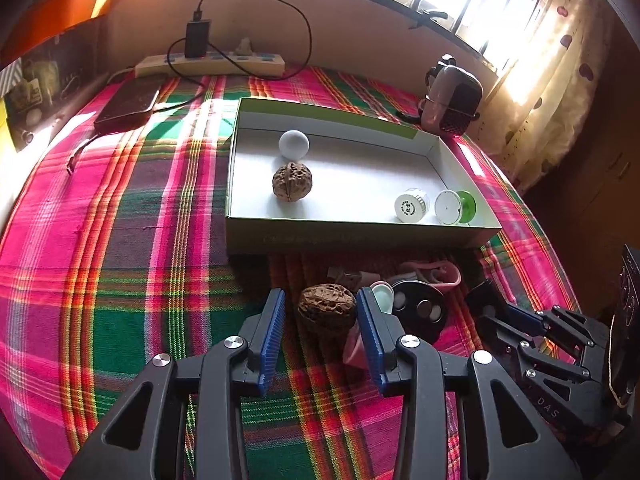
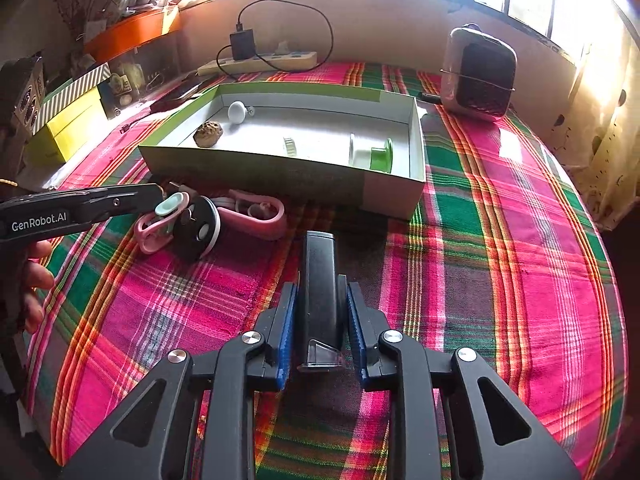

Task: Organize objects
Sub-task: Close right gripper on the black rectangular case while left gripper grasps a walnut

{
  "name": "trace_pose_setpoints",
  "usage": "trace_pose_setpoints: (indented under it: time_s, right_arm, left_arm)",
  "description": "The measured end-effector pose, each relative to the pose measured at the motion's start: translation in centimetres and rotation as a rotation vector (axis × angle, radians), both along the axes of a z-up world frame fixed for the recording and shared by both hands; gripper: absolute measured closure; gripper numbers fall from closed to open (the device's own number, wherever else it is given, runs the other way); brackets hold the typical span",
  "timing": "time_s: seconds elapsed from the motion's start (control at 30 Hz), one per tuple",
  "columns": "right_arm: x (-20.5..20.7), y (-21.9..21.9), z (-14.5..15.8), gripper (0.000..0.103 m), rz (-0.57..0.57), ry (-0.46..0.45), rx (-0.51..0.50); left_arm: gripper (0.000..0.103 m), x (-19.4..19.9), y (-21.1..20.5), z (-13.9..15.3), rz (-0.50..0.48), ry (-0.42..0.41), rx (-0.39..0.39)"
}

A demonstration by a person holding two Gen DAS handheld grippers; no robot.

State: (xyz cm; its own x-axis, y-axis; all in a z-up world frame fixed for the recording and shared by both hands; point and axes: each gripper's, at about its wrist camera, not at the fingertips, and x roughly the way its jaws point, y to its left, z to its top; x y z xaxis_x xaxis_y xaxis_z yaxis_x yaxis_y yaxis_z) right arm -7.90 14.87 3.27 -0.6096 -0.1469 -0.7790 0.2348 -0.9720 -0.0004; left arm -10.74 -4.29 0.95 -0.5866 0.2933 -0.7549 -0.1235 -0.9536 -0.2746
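Left wrist view: left gripper (image 1: 320, 312) has jaws spread wide w/ a walnut (image 1: 327, 309) lying on the plaid cloth (image 1: 120, 260) between the blue pads; pad on one side sits just beside it, clear gap on the other, so nothing clamped. Just beyond it lie a black disc (image 1: 419, 312), a mint cap (image 1: 382, 294) and a pink clip (image 1: 434, 272). Cardboard box (image 1: 360, 236) further back holds a 2nd walnut (image 1: 292, 187), a white ball (image 1: 294, 144) and two spools (image 1: 434, 205). Right wrist view: right gripper (image 2: 321, 308) is clenched on a black rectangular device (image 2: 319, 288), pads pressing both long sides, its far end pointing toward the box.
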Motion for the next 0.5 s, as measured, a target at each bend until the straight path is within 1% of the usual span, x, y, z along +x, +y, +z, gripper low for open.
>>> trace_pose_setpoints:
  time_s: [0.33,0.5]
  right_arm:
    - [-0.34,-0.02,0.03,0.078,0.0,-0.001,0.001]
    - [-0.43,-0.03,0.02,0.078,-0.001,-0.001,0.001]
  left_arm:
    - [0.068,-0.01,-0.32,-0.43,0.011,-0.014,-0.015]
    - [0.068,-0.2,-0.22,-0.54,0.015,-0.013,-0.035]
